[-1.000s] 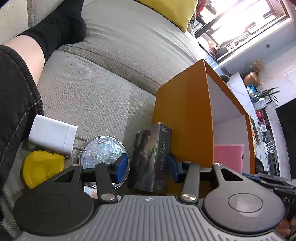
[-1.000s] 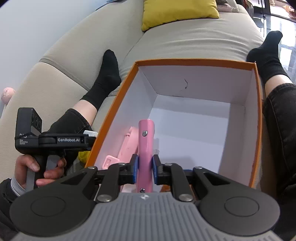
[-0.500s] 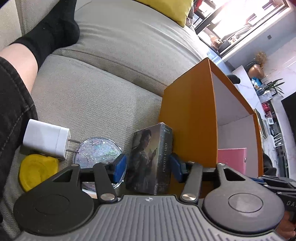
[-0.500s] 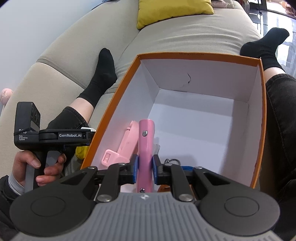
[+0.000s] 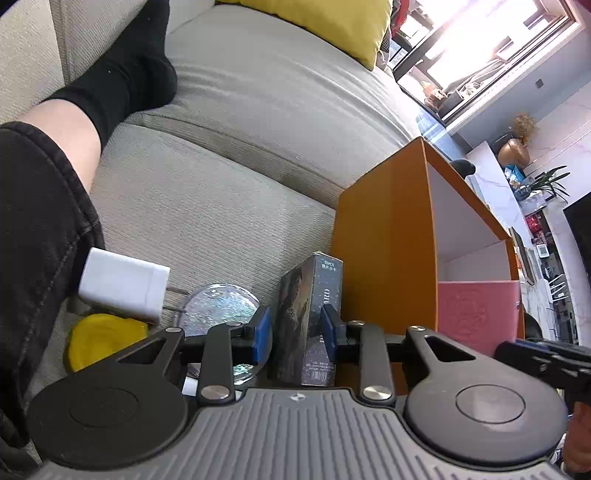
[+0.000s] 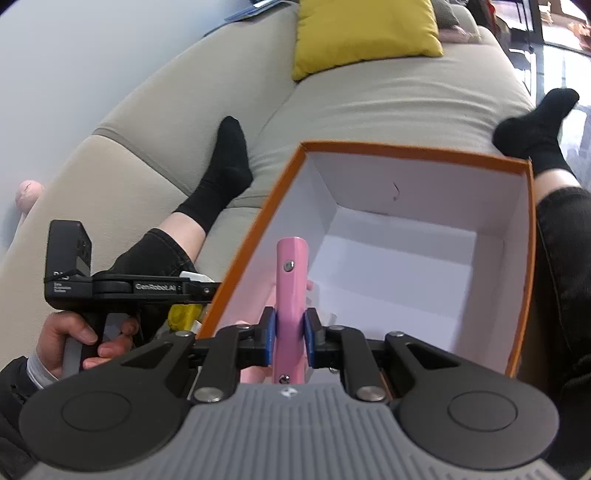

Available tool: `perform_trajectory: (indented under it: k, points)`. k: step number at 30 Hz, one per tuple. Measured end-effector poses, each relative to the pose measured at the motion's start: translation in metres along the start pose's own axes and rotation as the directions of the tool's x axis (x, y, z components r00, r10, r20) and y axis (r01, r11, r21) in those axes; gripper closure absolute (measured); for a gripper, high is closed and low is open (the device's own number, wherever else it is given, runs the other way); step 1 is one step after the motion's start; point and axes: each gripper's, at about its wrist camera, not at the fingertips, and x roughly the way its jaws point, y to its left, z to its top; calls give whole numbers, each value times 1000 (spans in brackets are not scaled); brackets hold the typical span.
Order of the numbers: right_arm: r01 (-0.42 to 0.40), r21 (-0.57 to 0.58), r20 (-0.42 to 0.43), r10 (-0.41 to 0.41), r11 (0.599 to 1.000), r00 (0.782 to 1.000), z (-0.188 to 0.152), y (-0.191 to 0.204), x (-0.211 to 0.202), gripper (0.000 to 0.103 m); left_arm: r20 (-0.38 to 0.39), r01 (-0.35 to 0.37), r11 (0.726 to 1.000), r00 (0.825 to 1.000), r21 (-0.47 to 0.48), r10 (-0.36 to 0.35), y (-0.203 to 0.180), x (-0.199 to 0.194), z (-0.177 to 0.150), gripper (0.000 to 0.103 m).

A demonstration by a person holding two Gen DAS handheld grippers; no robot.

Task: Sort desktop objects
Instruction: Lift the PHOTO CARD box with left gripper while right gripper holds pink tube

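An orange box [image 5: 384, 236] with a white inside stands on the grey sofa; it also shows in the right wrist view [image 6: 406, 151]. My left gripper [image 5: 295, 328] is shut on a dark photo-card box [image 5: 310, 295] that stands upright against the orange box's outer wall. My right gripper [image 6: 290, 328] is shut on a pink tool [image 6: 291, 280] and holds it over the near left part of the orange box. A second pink piece [image 5: 476, 314] lies inside the box.
A white charger plug [image 5: 122, 284], a glittery round disc [image 5: 218, 306] and a yellow lump [image 5: 103, 339] lie on the sofa left of the card box. The person's legs in black socks [image 6: 225, 173] flank the box. A yellow cushion [image 6: 365, 33] lies behind.
The left gripper's pads have closed onto the photo-card box, from a wider gap. The right gripper has moved back with the pink tool, so the box looks farther away.
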Motion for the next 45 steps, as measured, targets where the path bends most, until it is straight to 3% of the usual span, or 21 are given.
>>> perform_trajectory:
  k: [25,27,29,31,39,45]
  points:
    - [23,-11,-10,-23,1000,1000,0,5,8,86,-4,42,999,999,-29,-42,-3,4,-1,69]
    - [26,-12,-10,-27,1000,1000,1,5,8,86,-11,73,997,997,-33,-73,-2,6,-1,68]
    - [27,-11,-11,-27,1000,1000,1,4,8,86,-20,85,996,996,-31,-86,-3,8,-1,60]
    - [28,-14,-11,-28,1000,1000,1,5,8,86,-24,68,998,997,-10,-68,-5,11,-1,54]
    - [30,-9,-14,-30,1000,999,0,3,8,86,-26,0,991,1000,133,3,-24,15,-3,52]
    - [52,10,-16,-52,999,999,-4,-2,3,86,-2,-98,951,995,292,104,-44,6,-4,52]
